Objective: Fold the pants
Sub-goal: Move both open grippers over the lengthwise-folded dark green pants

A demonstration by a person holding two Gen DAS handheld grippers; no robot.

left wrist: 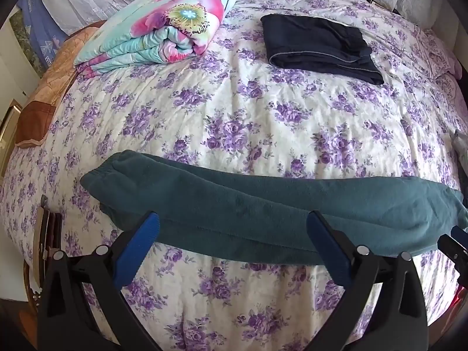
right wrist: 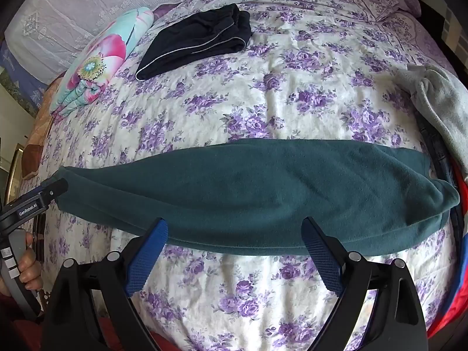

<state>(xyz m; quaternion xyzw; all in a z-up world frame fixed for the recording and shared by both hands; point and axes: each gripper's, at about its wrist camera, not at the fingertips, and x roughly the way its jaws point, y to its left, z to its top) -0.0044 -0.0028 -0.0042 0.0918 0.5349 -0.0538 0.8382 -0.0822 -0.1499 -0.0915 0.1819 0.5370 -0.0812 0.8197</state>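
Bedroom setup here: everything sat on a bed with a white quilt [left wrist: 234, 111] covered in purple flowers.

Starting at the tools: the left gripper [left wrist: 232, 222] had its blue pads spread wide with nothing pinched, both tips over the near edge of the teal pants [left wrist: 263, 204]. Same deal on the other side, the right gripper [right wrist: 235, 226] was spread wide and empty, tips at that near edge too. Couldn't tell whether the pads were actually touching the fleece.

The thing the next move hinged on, I'd say: the pants were already doubled leg on leg into one long strip, lying crosswise just ahead of both tools, long axis running left to right. The left tool sat nearer the cuff end, the right one nearer the wider waist end, so folding end to end looked like the obvious next step.

Further out, some dark folded pants [left wrist: 318, 46] lay well beyond the teal ones, next to a rolled floral blanket [left wrist: 158, 23].

View differences: only the right camera showed the person's hand [right wrist: 27, 266] on the other handle, plus a grey garment [right wrist: 438, 102] at the right edge of the bed.
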